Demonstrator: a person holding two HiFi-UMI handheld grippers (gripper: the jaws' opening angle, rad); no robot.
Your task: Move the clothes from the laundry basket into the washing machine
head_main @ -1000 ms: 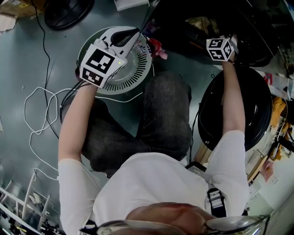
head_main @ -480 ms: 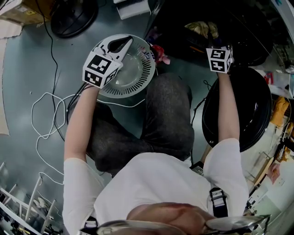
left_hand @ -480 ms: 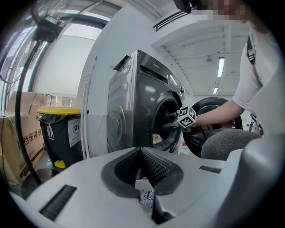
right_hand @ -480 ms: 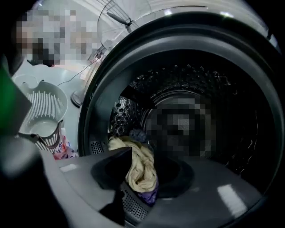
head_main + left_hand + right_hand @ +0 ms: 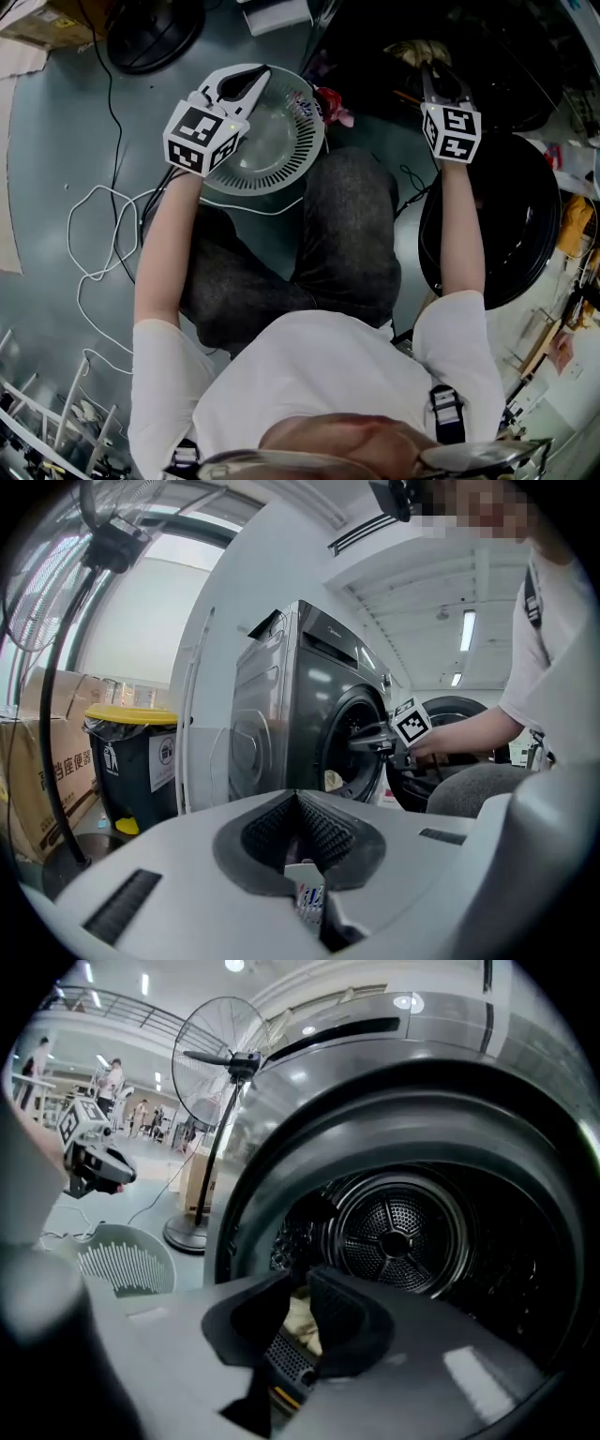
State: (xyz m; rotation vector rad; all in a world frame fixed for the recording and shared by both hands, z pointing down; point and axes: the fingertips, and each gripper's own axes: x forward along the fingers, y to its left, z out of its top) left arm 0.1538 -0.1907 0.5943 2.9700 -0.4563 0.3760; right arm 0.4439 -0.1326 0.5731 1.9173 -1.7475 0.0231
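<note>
A smooth grey floor (image 5: 56,141), strewn with white cable (image 5: 84,244), lies under the kneeling person. The laundry basket (image 5: 281,164), round slatted plastic, sits at eleven o'clock and looks empty. The left gripper (image 5: 262,73) hovers over its far rim, jaws clenched on nothing I can see. At one o'clock the right gripper (image 5: 433,70) reaches into the washing machine (image 5: 450,1082), presumably to deliver a load. Its jaws have just been closing and are all but together. A crumpled beige cloth (image 5: 302,1321) shows beneath them, low in the perforated steel drum (image 5: 403,1232), apparently not pinched.
</note>
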